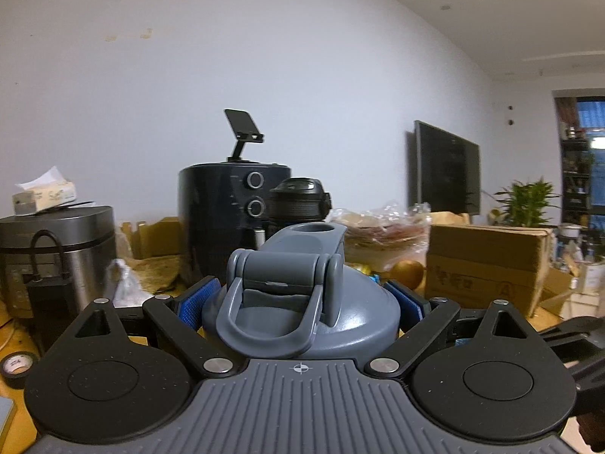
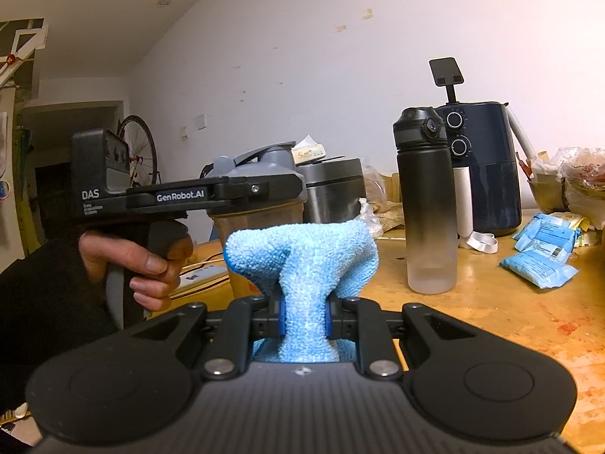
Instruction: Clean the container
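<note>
The left tongs (image 1: 300, 299) pinch the grey-lidded shaker container (image 1: 298, 295) left of the black bottle (image 2: 429, 204). The right tongs (image 2: 304, 316) squeeze a blue cloth (image 2: 302, 261) before it; the left tool reads "DAS", "GenRobot.AI"

In the left wrist view the shaker bottle (image 1: 302, 314) shows only its grey lid; its body is hidden below the gripper housing, and the blue pads (image 1: 196, 299) are half covered by it. At eight o'clock a tape roll (image 1: 17, 365) is cut by the frame edge. In the right wrist view the left gripper (image 2: 261, 189) crosses the shaker's neck, hiding where the fingers meet it. The blue cloth (image 2: 302, 265) conceals the right gripper (image 2: 305, 319) pads, and its lower end disappears behind the housing. Print on the blue packets (image 2: 540, 265) at three o'clock is too small to read.
</note>
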Motion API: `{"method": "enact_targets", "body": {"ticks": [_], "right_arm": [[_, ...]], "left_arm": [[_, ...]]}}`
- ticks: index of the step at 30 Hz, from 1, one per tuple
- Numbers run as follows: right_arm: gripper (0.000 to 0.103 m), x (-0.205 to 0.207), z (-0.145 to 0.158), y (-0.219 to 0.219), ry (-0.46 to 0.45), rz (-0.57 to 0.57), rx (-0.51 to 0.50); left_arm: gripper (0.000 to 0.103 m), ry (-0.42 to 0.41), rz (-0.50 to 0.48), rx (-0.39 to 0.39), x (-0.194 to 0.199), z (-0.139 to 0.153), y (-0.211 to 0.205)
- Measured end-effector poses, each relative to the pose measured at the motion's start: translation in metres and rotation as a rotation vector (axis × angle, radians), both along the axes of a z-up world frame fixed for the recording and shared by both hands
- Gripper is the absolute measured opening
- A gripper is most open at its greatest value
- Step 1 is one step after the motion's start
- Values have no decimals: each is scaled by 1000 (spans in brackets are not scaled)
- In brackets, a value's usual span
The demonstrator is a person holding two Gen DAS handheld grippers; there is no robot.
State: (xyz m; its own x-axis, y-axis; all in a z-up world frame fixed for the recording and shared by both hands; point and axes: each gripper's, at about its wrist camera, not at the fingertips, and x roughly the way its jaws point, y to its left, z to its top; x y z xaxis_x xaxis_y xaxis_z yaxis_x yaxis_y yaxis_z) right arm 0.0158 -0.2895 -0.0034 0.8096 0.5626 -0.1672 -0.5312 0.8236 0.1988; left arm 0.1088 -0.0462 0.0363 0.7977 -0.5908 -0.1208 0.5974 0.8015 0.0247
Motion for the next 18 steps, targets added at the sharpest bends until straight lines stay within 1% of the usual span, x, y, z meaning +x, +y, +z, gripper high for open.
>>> {"method": "enact_targets", "body": {"ticks": [2,7,9,18], "right_arm": [[14,0,0,1,-1,4,-1],[14,0,1,1,-5,9,-2],[12,-1,1,1,-6,13,-2],[10,-2,2,2,-9,29,-8]], "left_arm": [[94,1,-23,0,1,0,2],[94,4,-64,2,4,-1,6],[94,5,-79,3,5,-1,7],[94,8,-148,6,10,-2,13]]}}
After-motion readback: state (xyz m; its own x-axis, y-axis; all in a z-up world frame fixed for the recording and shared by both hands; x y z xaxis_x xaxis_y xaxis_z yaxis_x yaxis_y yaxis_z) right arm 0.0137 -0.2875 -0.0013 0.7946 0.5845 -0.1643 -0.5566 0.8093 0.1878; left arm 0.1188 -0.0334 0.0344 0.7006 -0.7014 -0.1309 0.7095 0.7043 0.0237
